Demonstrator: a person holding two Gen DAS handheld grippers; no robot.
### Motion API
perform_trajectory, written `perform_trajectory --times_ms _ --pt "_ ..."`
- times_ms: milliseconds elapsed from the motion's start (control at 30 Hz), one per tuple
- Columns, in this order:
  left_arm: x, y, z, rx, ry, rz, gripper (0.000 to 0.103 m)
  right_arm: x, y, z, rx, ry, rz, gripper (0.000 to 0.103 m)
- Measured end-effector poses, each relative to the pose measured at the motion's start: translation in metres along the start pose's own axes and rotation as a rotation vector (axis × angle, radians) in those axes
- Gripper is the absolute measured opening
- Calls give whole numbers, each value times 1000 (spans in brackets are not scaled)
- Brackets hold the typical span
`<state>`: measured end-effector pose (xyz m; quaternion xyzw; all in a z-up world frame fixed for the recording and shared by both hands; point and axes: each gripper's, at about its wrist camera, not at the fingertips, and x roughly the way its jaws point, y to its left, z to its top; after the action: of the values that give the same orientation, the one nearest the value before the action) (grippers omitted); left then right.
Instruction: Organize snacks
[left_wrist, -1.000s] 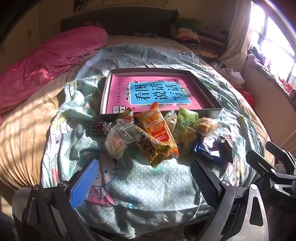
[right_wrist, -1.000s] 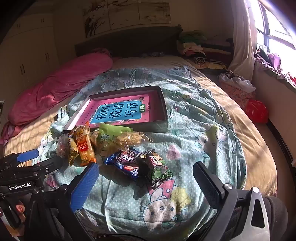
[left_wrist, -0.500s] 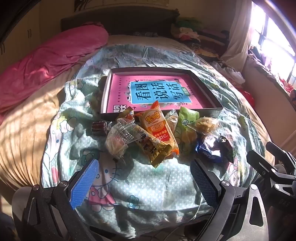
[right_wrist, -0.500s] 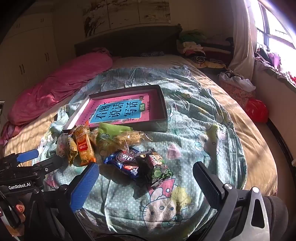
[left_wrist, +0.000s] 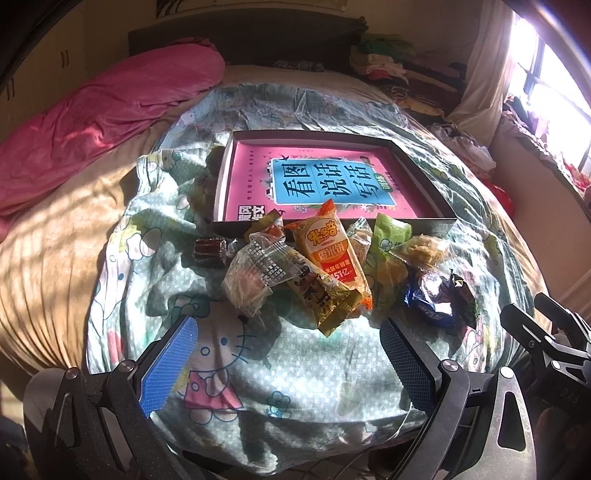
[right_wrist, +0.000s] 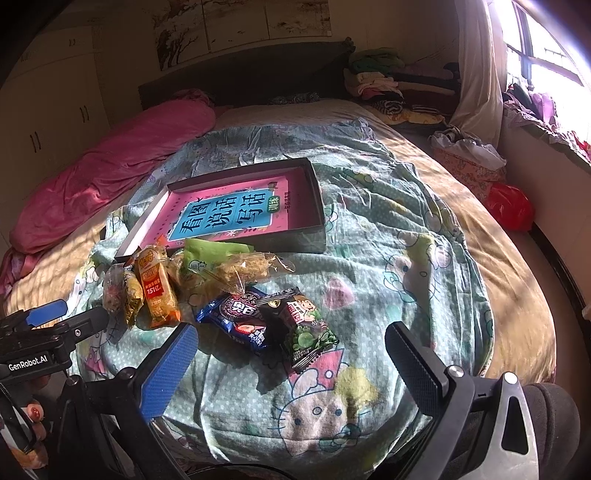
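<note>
The left gripper (left_wrist: 288, 363) hangs with its jaws spread wide and nothing between them, low over the printed quilt (left_wrist: 295, 369); the right gripper (right_wrist: 291, 363) is equally wide and empty, just to its right. The likely trouble, as I judge it, is the heap itself; the snacks (left_wrist: 321, 266) overlap, so a closing pinch on one crinkly wrapper could drag or lift its neighbour, and the soft quilt gives under a press so a flat packet may slide out of the pads. The clear-wrapped cake (left_wrist: 255, 273) and the orange rice-cracker bag (left_wrist: 328, 251) lie just beyond the left gripper, slightly far of its fingertips; the blue cookie packet (right_wrist: 236, 319) and the dark green-printed packet (right_wrist: 306, 328) lie between the right gripper's fingers in view, a little farther off. Beyond the heap sits the shallow dark tray (left_wrist: 424, 184) with a pink book inside, touching the far edge of the snacks.
</note>
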<state>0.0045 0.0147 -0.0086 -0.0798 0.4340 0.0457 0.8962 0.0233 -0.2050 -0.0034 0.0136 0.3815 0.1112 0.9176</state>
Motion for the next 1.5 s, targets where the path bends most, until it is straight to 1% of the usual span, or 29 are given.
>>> perform_trajectory --times_ms 100,167,200,233,267,333,367,500,600,633,733,867,1000,1033,1133,1200,1233,1267,1333,1367,1433,1467,1500 --pt "3 9 1 -25 18 3 99 4 -2 -1 17 -2 8 102" --pt "6 16 1 -43 15 3 99 6 -3 -1 27 11 13 102" --pt "8 19 1 -48 4 9 99 7 -3 -1 32 5 20 102" --pt "11 23 1 -63 10 8 99 8 -4 -1 33 0 22 102" --pt "12 26 1 -57 15 32 99 9 -4 -1 38 6 25 102" --pt "16 34 2 -73 9 43 99 10 -5 0 47 -5 35 102" --pt "19 39 3 -94 5 36 99 11 -5 0 49 -2 35 102" --pt "31 54 6 -122 19 44 99 17 -8 1 53 18 24 102" --pt "43 58 7 -102 36 49 99 25 -10 3 48 33 14 102" --pt "47 57 7 -91 54 51 99 28 -10 3 39 46 5 102" --pt "54 53 8 -52 62 64 99 38 -10 4 20 65 -5 102" --pt "57 48 12 -16 39 65 99 55 -11 4 -4 122 -5 102" --pt "61 44 14 -1 37 47 99 69 -13 3 -20 193 -24 102" --pt "63 44 14 0 37 40 98 72 -13 3 -27 201 -32 102" --pt "65 43 14 2 40 26 92 81 -14 5 -55 215 -62 102" --pt "67 44 14 -3 43 19 90 86 -15 7 -71 229 -70 98" --pt "68 44 15 -5 44 13 88 88 -16 7 -70 230 -60 95" --pt "69 45 16 -6 45 8 84 89 -17 9 -69 229 -53 94" --pt "70 46 17 -8 50 -1 80 92 -18 12 -79 223 -41 87" --pt "71 46 17 -11 53 -3 80 94 -18 13 -84 220 -30 85" --pt "72 47 17 -15 54 -10 80 96 -18 15 -89 217 3 73" --pt "72 47 17 -17 54 -14 79 97 -18 16 -89 216 20 71" --pt "72 46 17 -17 53 -19 77 97 -19 17 -87 216 35 65"
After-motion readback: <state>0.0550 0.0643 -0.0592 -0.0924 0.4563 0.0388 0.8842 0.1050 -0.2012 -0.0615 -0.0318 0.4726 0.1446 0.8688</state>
